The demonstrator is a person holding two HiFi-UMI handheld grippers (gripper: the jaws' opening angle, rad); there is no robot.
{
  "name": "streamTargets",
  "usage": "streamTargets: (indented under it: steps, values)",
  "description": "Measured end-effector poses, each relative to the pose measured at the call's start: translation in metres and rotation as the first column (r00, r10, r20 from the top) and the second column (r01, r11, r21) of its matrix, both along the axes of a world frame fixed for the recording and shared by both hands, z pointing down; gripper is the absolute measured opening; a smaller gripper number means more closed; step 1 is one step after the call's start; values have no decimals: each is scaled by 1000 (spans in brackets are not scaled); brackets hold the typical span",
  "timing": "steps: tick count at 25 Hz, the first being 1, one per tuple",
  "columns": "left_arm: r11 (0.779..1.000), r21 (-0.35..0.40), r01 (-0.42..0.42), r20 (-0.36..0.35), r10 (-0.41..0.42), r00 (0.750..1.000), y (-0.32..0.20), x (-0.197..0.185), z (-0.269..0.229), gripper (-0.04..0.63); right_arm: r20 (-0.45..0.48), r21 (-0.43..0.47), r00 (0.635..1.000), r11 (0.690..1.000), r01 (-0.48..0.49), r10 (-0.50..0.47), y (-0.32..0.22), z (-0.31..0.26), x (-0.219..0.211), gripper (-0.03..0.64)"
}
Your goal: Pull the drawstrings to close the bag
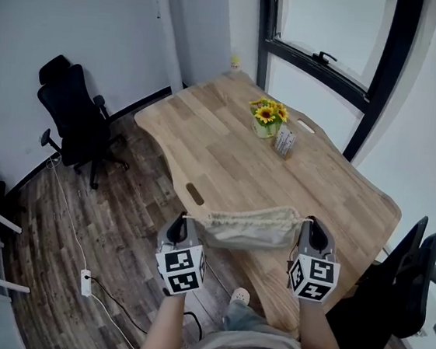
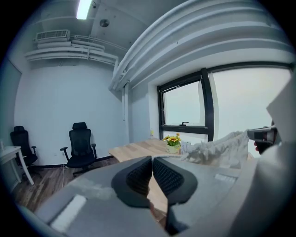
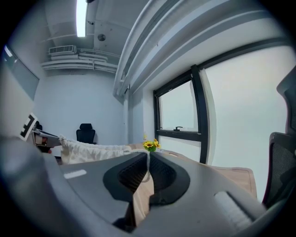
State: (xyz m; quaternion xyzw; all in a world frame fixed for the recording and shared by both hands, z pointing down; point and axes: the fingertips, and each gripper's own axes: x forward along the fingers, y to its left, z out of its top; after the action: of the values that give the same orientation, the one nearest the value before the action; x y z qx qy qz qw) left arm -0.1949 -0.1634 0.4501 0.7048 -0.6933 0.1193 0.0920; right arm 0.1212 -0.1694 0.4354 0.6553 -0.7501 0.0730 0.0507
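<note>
**Left gripper** [image 2: 152,159]: black ribbed fingers [image 2: 138,178] are pressed together with no gap showing. A pale cord [image 1: 194,219] runs from the bag's left end towards their tips. The nip itself is hard to make out in the left gripper view.

**Right gripper** [image 3: 148,157]: black fingers [image 3: 132,176] are closed on a thin white drawstring [image 3: 148,167], which rises out from between them.

**Beige fabric drawstring bag** [image 1: 247,228]: it is stretched sideways between the two grippers, its mouth gathered into ruffles. It hangs at the near edge of the light wooden tabletop [image 1: 228,155]. Whether it touches the wood cannot be told.

**Beyond the bag, on the tabletop:**
- A small pot of yellow sunflowers [image 1: 266,119].
- A small printed card or box [image 1: 285,142] just beside the pot; its print is too small to read.

**Left of the bag:**
- Dark plank floor [image 1: 111,220].
- A white power strip [image 1: 86,281] with trailing cables.
- A black office chair [image 1: 73,110] by the grey wall.

**Right of the bag:** a second black office chair [image 1: 413,278], cut off by the picture edge.

**Far beyond the bag:** a black-framed window [image 1: 328,34], only partly in view.
</note>
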Motion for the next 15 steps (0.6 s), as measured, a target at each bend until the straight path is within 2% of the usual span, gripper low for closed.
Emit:
streamTargets:
  steps: [7,15]
  values:
    - [999,46,24,-114,-19,993,7,-5,-24,14,40,71,999,997,24,-27,7,-33,-4,15]
    - [994,86,70,-119,-59,991,16,-11,-35,12,67,82,998,997,6,-12,12,-34,1,15]
